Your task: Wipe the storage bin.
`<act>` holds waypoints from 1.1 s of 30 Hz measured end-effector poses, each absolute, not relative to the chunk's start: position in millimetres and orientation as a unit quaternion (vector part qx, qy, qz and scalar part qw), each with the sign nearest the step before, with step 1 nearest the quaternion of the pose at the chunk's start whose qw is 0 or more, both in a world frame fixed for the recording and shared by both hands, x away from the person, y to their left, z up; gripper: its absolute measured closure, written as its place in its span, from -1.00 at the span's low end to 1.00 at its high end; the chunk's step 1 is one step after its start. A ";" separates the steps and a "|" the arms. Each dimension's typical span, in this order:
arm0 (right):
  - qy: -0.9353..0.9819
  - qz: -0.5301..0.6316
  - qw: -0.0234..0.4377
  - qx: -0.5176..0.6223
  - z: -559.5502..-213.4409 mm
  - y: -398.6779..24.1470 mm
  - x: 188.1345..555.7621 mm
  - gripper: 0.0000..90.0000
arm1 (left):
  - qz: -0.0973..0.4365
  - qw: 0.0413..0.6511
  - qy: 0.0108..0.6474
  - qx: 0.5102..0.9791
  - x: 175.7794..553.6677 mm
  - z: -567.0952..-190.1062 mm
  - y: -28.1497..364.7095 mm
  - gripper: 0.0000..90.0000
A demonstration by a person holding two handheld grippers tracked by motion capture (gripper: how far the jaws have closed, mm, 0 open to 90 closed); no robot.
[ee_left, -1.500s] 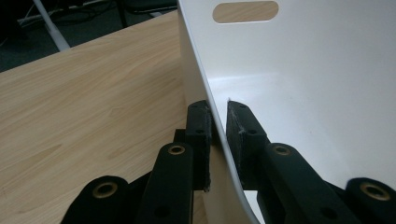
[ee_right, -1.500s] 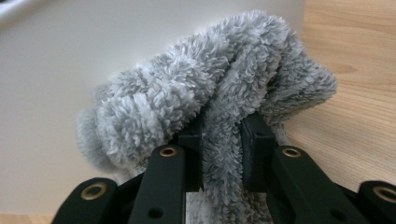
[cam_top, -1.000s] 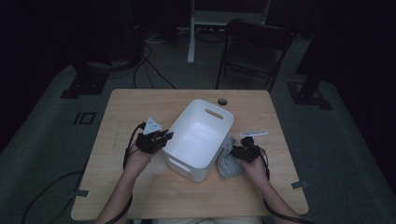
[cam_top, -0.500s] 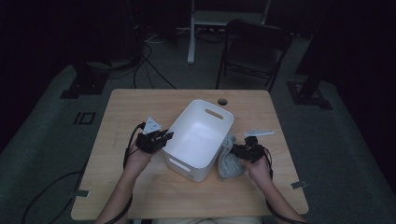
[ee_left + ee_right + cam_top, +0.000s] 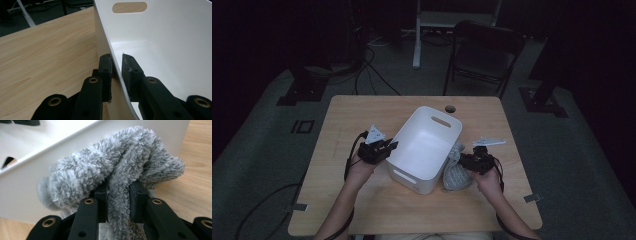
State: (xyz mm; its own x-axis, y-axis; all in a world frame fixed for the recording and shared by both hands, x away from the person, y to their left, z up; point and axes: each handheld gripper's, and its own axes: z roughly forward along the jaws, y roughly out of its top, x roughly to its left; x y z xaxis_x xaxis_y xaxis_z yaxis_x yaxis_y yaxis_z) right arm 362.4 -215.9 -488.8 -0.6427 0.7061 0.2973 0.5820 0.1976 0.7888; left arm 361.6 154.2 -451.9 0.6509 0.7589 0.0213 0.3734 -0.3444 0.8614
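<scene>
A white plastic bin with handle slots stands tilted in the middle of the wooden table. My left gripper is shut on the bin's left wall, one pad outside and one inside. A grey fluffy cloth hangs against the bin's right side. My right gripper is shut on a fold of that cloth, which bunches over the jaws with the bin's outer wall just behind it.
A round cable hole lies in the table behind the bin. Past the far edge stand a dark folding chair and a white desk leg. Cables run over the floor at the left.
My right gripper has risen slightly with the grey cloth, which now hangs higher beside the bin. The left gripper and the bin have stayed put.
</scene>
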 end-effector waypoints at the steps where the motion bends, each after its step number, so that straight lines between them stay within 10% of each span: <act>1: 0.774 0.471 0.064 0.419 -491.9 -215.9 364.1 0.61 | 0.217 0.446 0.357 0.791 361.5 -451.8 153.9 0.74; 22: 0.788 0.415 0.052 0.452 -531.9 -210.0 383.7 0.61 | 0.220 0.443 0.358 0.792 361.4 -451.7 152.9 0.72; 33: 0.776 0.479 0.047 0.409 -487.3 -214.2 363.1 0.63 | 0.222 0.442 0.361 0.791 361.2 -451.5 152.2 0.72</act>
